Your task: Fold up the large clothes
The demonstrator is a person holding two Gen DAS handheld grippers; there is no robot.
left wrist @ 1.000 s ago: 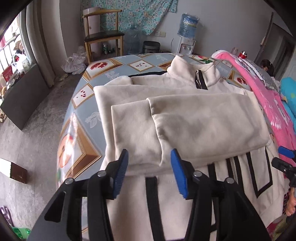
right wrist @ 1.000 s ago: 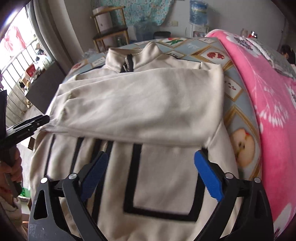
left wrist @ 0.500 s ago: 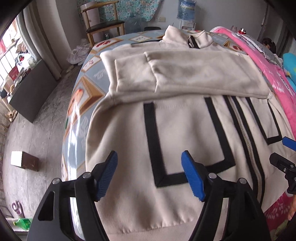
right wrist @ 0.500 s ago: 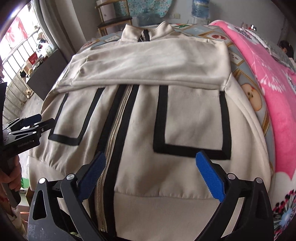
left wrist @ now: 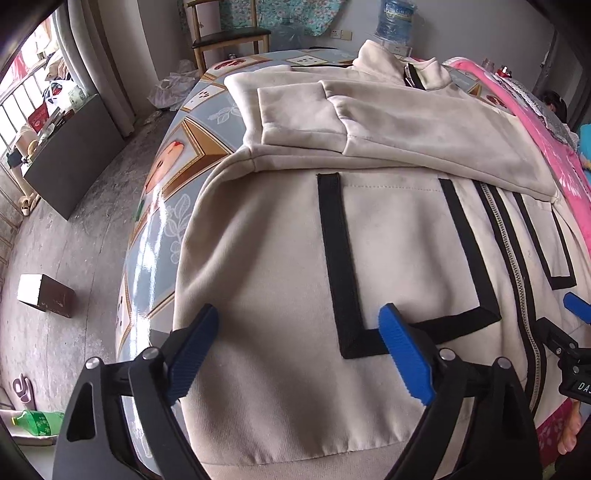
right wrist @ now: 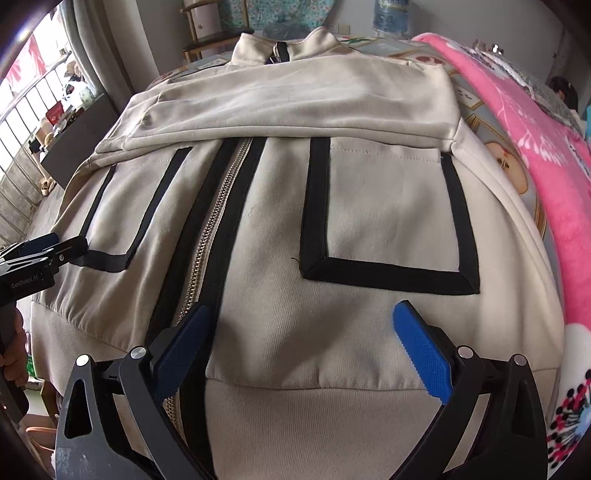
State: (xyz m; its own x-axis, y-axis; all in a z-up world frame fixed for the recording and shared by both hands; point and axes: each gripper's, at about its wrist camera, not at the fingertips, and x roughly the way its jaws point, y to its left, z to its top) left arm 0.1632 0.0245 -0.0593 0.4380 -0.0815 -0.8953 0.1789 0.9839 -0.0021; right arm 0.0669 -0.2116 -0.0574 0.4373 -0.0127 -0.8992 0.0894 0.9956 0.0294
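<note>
A cream zip-up jacket (left wrist: pixel 280 258) with black pocket trim lies front-up on the patterned table; it also shows in the right wrist view (right wrist: pixel 266 229). Both sleeves (left wrist: pixel 388 122) are folded across the chest below the collar. My left gripper (left wrist: pixel 299 343) is open and empty, just above the jacket's lower left part near the hem. My right gripper (right wrist: pixel 303 339) is open and empty above the lower right part, beside the zipper (right wrist: pixel 207 236). The right gripper's tip also shows in the left wrist view (left wrist: pixel 576 306); the left gripper's tip shows in the right wrist view (right wrist: pixel 44 247).
The table's patterned cover (left wrist: pixel 166 173) shows left of the jacket. A pink blanket (right wrist: pixel 535 155) lies along the right side. A wooden chair (left wrist: pixel 229 33) and a water dispenser (left wrist: pixel 399 18) stand behind. A small box (left wrist: pixel 44 299) and a green bottle (left wrist: pixel 37 421) lie on the floor.
Both grippers have drawn back from the folded sleeves toward the jacket's hem. Both have stayed open and empty. The jacket has not moved.
</note>
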